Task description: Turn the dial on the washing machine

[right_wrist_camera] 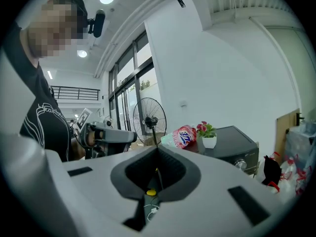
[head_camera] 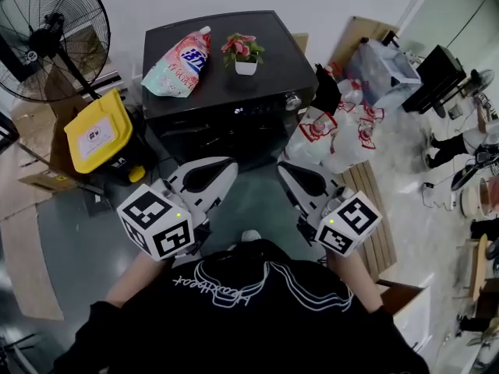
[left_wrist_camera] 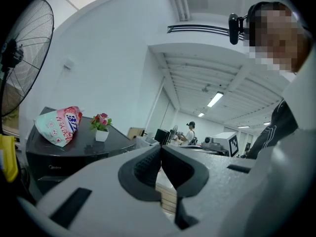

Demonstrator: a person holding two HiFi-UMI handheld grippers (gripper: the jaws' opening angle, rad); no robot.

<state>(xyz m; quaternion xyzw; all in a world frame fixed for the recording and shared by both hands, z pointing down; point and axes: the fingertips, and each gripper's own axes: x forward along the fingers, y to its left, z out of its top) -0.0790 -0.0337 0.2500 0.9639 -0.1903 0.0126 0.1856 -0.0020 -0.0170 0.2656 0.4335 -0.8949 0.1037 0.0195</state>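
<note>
Head view shows me one dark washing machine [head_camera: 222, 92] ahead, with its single silver dial [head_camera: 292, 100] on the front panel at the right-hand corner. I hold the left tongs [head_camera: 231, 164] and the right tongs [head_camera: 283, 167] side by side, low in front of the machine and well apart from the dial. Each gripper view shows its own tongs clenched, pads together with nothing between them. I cannot read the dial's setting, so this stance fits both a dial waiting to be turned and one already turned with the tongs drawn back. I judge that any grip on it suits the right tongs, which are on the dial's side. They would have to part wide enough to span the knob, come in level and square to its face, close on the rim, then roll about the knob's own axis without dragging sideways. By count: two tongs, one detergent pouch [head_camera: 178, 65] and one potted flower [head_camera: 245, 54] on the lid, one floor fan [head_camera: 48, 33], one yellow-lidded bin [head_camera: 97, 131]
</note>
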